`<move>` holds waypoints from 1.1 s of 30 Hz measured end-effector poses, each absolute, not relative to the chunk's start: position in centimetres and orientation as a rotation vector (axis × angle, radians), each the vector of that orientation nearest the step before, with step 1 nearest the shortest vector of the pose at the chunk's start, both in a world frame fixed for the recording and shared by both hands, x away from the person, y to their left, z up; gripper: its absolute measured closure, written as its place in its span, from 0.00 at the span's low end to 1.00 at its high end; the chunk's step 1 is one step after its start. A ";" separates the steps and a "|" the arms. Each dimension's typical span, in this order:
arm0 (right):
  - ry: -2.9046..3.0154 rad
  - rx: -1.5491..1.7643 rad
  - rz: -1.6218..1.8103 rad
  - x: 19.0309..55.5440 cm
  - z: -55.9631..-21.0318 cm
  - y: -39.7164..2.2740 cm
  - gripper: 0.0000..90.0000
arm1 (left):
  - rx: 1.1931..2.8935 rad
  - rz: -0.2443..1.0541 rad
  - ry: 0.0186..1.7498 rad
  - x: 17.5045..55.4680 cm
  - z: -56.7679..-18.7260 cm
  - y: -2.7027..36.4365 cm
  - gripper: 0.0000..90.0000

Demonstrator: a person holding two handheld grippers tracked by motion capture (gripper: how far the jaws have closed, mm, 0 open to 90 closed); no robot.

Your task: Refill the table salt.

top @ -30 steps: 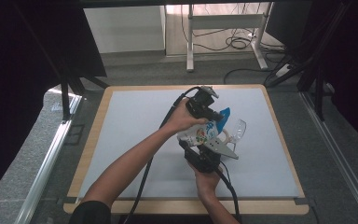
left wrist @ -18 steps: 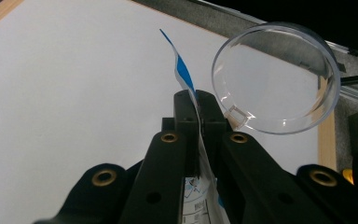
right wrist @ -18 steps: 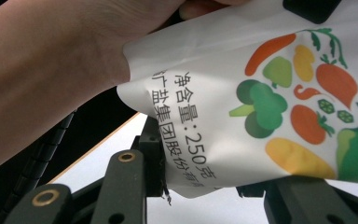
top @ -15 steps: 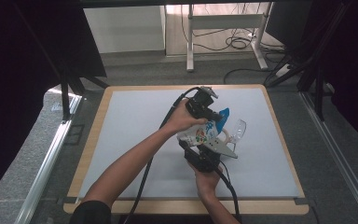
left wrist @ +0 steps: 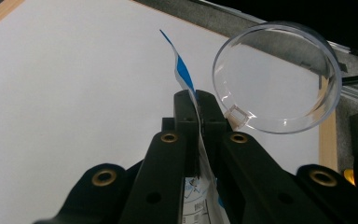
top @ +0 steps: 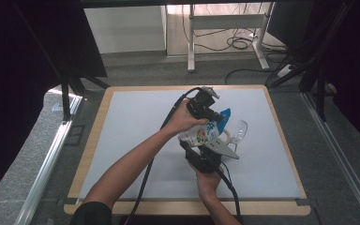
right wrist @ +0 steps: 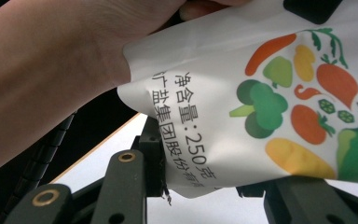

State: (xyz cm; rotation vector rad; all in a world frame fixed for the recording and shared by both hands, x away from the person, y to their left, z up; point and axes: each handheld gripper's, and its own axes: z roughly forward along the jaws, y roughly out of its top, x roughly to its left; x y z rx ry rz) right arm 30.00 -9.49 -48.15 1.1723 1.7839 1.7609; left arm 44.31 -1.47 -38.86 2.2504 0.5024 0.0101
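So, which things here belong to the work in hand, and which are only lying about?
In the job:
- printed pouch, held off the table
- left gripper, shut on its top edge
- right gripper, gripping its lower end
- clear plastic cup, lying beside the pouch

Lying about:
- cables on the floor behind
- white table mat

White pouch printed with vegetables and a blue top edge, held off the desk, pinched at both ends. Clear round plastic cup lying on its side just beside the pouch; empty.
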 end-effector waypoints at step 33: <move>1.782 1.168 1.760 30.0 -48.1 -9.6 0.70 | 2.248 0.011 0.505 44.3 -38.8 -1.5 0.99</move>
